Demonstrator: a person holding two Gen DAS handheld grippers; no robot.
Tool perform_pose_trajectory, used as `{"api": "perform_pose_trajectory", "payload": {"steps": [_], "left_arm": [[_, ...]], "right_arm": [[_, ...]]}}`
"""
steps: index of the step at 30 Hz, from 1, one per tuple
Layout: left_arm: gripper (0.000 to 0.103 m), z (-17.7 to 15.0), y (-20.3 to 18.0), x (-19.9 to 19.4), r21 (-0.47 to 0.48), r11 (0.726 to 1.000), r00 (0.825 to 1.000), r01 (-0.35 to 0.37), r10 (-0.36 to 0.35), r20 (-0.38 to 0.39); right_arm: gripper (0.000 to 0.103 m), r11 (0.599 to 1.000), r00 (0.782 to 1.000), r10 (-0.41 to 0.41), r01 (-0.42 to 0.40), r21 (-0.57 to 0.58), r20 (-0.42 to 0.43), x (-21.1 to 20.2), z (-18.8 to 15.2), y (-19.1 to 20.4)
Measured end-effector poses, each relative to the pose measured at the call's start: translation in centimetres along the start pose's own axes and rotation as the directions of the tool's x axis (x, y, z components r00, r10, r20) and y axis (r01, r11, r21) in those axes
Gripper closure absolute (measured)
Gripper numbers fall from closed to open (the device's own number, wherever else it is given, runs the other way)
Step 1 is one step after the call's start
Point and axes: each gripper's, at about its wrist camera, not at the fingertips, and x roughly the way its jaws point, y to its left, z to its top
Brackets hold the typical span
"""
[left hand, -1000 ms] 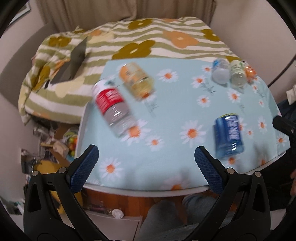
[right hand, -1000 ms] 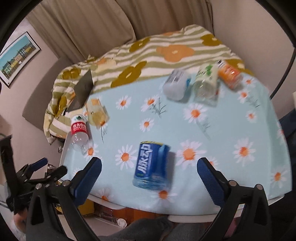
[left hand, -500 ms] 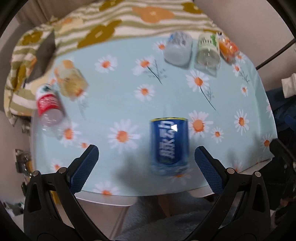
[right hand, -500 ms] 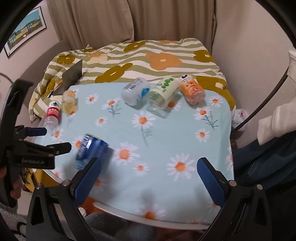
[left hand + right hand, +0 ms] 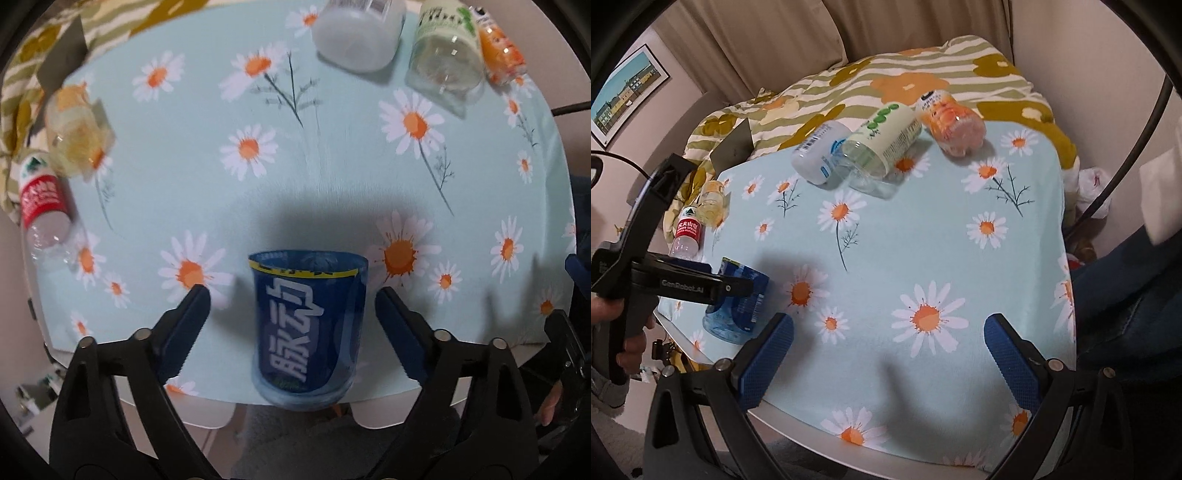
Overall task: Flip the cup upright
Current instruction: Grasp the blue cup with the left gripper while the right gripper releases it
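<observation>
Our left gripper (image 5: 291, 295) hangs spread wide, unclenched, straddling the blue cup (image 5: 308, 325) lying on its side at the near edge of the table (image 5: 332, 177), which we judge light, thin-walled and crushable, best pinched gently mid-body, while beyond it our right gripper (image 5: 886, 332) gapes idle.

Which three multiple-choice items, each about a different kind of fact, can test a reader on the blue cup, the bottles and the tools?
1. Where does the blue cup lie?
A. near the table's front edge
B. on the bedspread
C. beside the orange bottle

2. How many bottles lie at the far edge?
A. one
B. three
C. five

3. How is the left tool?
A. shut on the cup
B. open around the cup
C. shut, empty

Answers: 1 A, the table rim shows just below it. 2 B, white, green-labelled, orange. 3 B, gaps on both sides.
</observation>
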Motion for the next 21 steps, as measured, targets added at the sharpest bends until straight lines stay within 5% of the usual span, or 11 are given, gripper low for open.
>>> {"api": "perform_pose_trajectory", "payload": {"steps": [3,5,12,17,21], "left_arm": [[0.019,-0.1,0.0,0.9,-0.025,0.999,0.999,0.021,-0.022,-0.035],[0.035,-0.2,0.1,1.2,-0.038,0.999,0.998,0.036,-0.037,-0.047],[0.036,-1.2,0.7,0.6,-0.063,0.996,0.997,0.068,-0.070,-0.023],[0.036,-2.2,1.4,-3.0,-0.072,0.993,0.989,0.098,-0.089,0.115],[0.036,-4.2,2.1,-5.9,-0.094,0.988,0.943,0.122,-0.086,0.321]], "right_arm": [[0.000,1.000,1.000,0.013,-0.013,0.007,-0.007,0.5,0.1,-0.5],[0.000,1.000,1.000,0.020,-0.020,0.009,-0.015,0.9,0.3,-0.7],[0.000,1.000,0.999,0.022,-0.022,0.003,-0.023,1.2,0.6,-1.1],[0.000,0.999,0.999,0.032,-0.032,0.004,-0.008,0.4,1.2,-1.1],[0.000,0.999,0.999,0.049,-0.049,-0.004,0.016,-0.6,1.8,-0.5]]}}
